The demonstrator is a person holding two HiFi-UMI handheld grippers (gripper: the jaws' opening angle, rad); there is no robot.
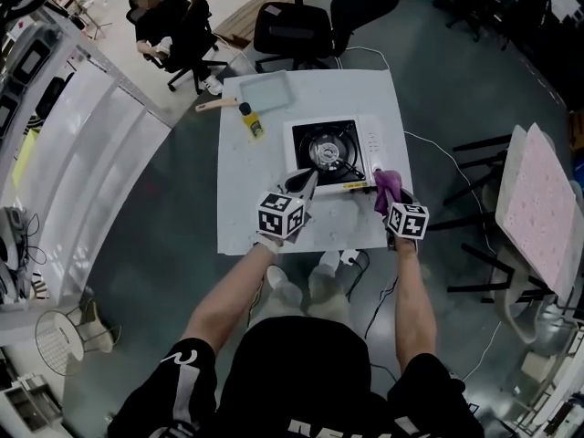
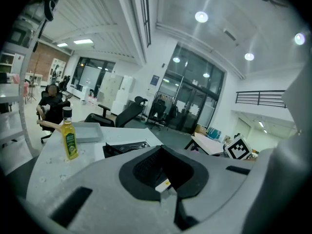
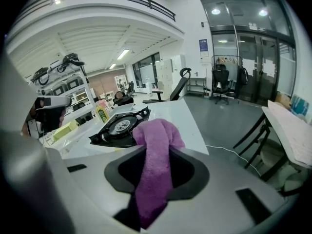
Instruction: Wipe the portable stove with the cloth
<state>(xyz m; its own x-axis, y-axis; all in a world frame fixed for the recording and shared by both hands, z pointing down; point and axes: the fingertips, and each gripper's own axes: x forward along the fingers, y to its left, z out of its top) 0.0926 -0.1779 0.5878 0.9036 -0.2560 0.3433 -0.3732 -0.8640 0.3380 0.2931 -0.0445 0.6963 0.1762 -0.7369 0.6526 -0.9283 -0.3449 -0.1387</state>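
cloth (image 3: 155,160) | pinched in right gripper (image 1: 392,203), tilted down, portable stove (image 1: 328,151) just ahead-left | left gripper (image 1: 304,186) closed, empty | white table (image 1: 246,213), office chairs (image 1: 292,27) beyond

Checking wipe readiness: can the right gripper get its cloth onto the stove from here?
Likely yes: right gripper, jaws clamping the purple cloth, sits by the stove, at its near right corner, nothing between.

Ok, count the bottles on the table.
1: the bottle left of the stove, next to the tray. Part of the table is covered, so another may be hidden.
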